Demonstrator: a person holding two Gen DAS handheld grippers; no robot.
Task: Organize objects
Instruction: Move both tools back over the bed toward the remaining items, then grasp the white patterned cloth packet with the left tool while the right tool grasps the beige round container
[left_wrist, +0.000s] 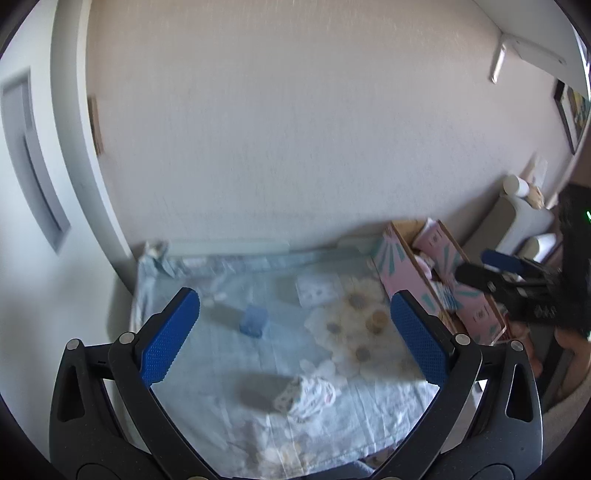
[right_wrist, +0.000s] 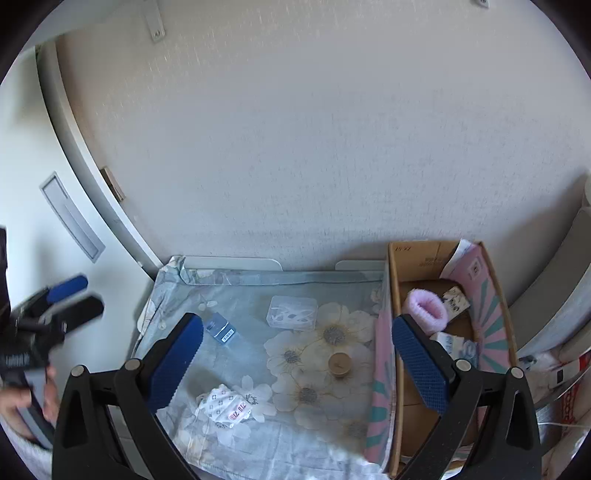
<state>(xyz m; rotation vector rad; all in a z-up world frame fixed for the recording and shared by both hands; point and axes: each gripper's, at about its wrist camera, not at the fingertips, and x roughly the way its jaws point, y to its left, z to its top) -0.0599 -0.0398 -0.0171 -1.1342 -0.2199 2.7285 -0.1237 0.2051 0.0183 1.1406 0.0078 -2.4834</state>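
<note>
Progress: partly done, by my reading. Some things already lie in the cardboard box (right_wrist: 436, 258), while four loose items are left on the flowered cloth (right_wrist: 258, 306) covering the bench.

Left to sort: a clear plastic case (right_wrist: 292, 312) toward the wall; a small clear blue packet (right_wrist: 221, 328) with a barcode label, to its left; a round tan lid or cup (right_wrist: 339, 363) near the box's side; a folded patterned cloth (right_wrist: 225, 404) close to the front edge.

Box position: at the right end of the bench, touching the wall, top open, with pink and teal printed flaps.

Box contents: a fluffy pink roll (right_wrist: 424, 308), a small dark-patterned white block (right_wrist: 456, 301) just beside it, and a white and blue item (right_wrist: 456, 345) partly hidden behind a finger; much of the brown floor is bare.

Left hand-held gripper (left_wrist: 293, 334): fingers wide apart, holding nothing, raised above the middle of the cloth. Its view is blurred.

Right hand-held gripper (right_wrist: 297, 360): fingers wide apart, empty, raised over the cloth with one finger across the box.

Next, likely: pick up one of the loose items.
</note>
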